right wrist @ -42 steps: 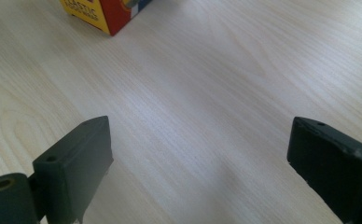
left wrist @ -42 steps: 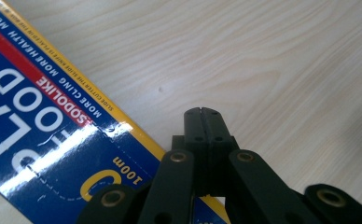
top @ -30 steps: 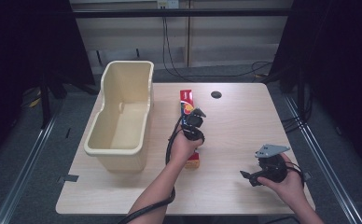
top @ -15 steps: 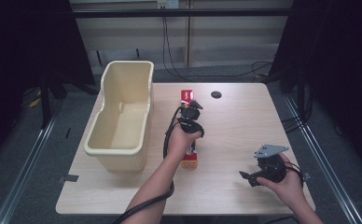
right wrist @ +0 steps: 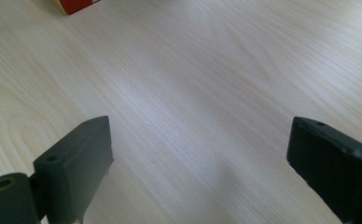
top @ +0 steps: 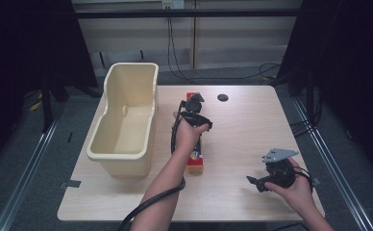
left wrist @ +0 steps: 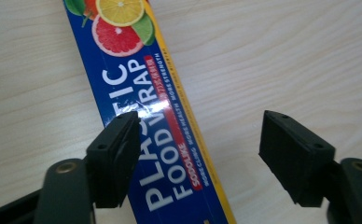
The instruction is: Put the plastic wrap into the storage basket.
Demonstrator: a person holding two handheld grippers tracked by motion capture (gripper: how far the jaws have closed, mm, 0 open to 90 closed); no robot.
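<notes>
Tabletop (top: 242,130): pale wood grain.
Tub (top: 127,120): cream plastic, near the left edge, reaching toward the far edge.
Food wrap box (left wrist: 146,121): long, blue, printed with citrus fruit, lying flat near the tabletop's middle, just beside the tub.
Left gripper (top: 194,103): above the box's far part, fingers (left wrist: 116,158) apart, gripping nothing.
Right gripper (top: 264,180): near the right front corner, fingers (right wrist: 76,163) wide apart over bare wood.
</notes>
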